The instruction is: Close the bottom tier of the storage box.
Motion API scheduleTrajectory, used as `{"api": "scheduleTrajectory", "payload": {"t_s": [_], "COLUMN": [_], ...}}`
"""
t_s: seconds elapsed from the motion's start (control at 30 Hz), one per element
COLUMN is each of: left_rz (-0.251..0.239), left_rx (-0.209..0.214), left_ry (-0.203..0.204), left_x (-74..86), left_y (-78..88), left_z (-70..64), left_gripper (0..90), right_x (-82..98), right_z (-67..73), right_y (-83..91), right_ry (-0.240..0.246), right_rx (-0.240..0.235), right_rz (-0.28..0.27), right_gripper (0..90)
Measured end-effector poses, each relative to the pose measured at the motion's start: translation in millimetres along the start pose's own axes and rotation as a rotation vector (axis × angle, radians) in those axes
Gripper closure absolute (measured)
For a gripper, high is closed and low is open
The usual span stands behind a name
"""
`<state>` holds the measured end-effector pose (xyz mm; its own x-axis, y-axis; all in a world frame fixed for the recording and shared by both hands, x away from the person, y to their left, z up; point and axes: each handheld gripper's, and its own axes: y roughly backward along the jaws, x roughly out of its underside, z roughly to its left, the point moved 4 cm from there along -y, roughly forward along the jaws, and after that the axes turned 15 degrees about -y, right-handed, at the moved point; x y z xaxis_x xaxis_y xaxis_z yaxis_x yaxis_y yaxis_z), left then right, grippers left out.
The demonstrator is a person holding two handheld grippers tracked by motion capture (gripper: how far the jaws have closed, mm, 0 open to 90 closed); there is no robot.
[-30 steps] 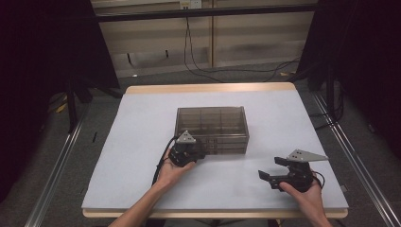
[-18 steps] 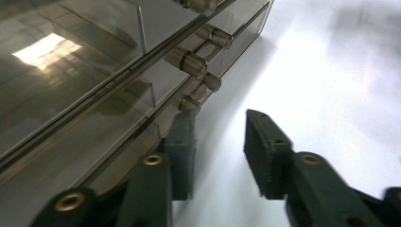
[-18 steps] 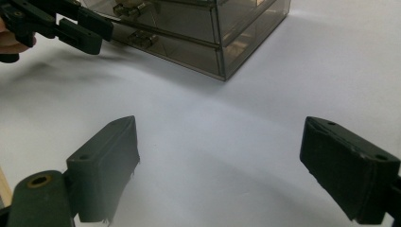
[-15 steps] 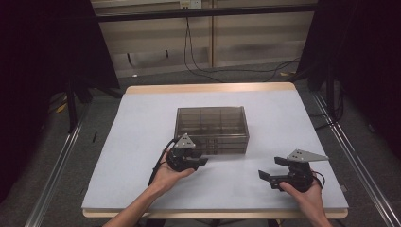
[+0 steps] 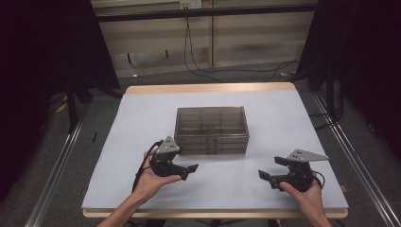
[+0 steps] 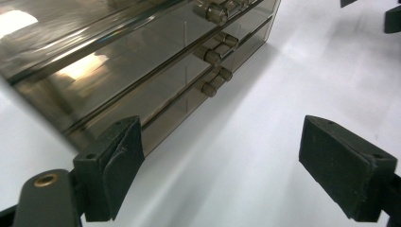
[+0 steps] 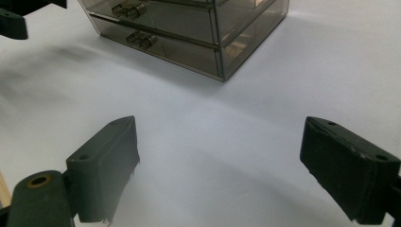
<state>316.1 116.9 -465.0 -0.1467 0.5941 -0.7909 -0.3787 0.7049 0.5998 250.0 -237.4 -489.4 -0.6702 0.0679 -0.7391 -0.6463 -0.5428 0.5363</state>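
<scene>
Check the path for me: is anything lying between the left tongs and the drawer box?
Nothing visible. The left tongs are open, with nothing between them, just off the front of the drawer box, with bare white table in the gap. The drawer knobs face them unobstructed.

Your left gripper (image 5: 189,169) sits in your upturned left hand (image 5: 150,178) at about seven o'clock, pointing toward three o'clock; its jaws have just been opening and stand wide, nothing between the pads (image 6: 124,163); your right gripper (image 5: 263,174), at about five o'clock, rests in your right hand (image 5: 306,195), pointing toward nine o'clock, jaws spread wide and empty.
</scene>
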Motion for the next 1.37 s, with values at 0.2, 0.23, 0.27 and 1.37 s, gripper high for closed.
{"api": "scheduleTrajectory", "payload": {"t_s": [0.2,0.23,0.27,1.37], "left_rz": [-0.016,-0.014,-0.015,-0.087], "left_rx": [-0.036,-0.036,-0.027,-0.141], "left_ry": [0.038,0.034,0.035,0.138], "left_x": [10.5,12.6,14.7,85.6], "left_y": [22.2,25.8,29.5,82.4], "left_z": [10.6,12.1,13.4,8.9], "left_gripper": [7.6,7.2,5.9,4.1], "right_x": [-0.1,-0.1,0.0,-1.9], "right_z": [-0.3,-0.3,-0.3,-6.7], "right_y": [-1.1,-0.9,-0.6,4.2], "right_ry": [-0.003,-0.004,-0.005,-0.015], "right_rx": [0.005,0.009,0.006,0.051], "right_rz": [0.003,0.003,0.003,-0.024], "right_gripper": [11.6,11.6,11.6,12.0]}}
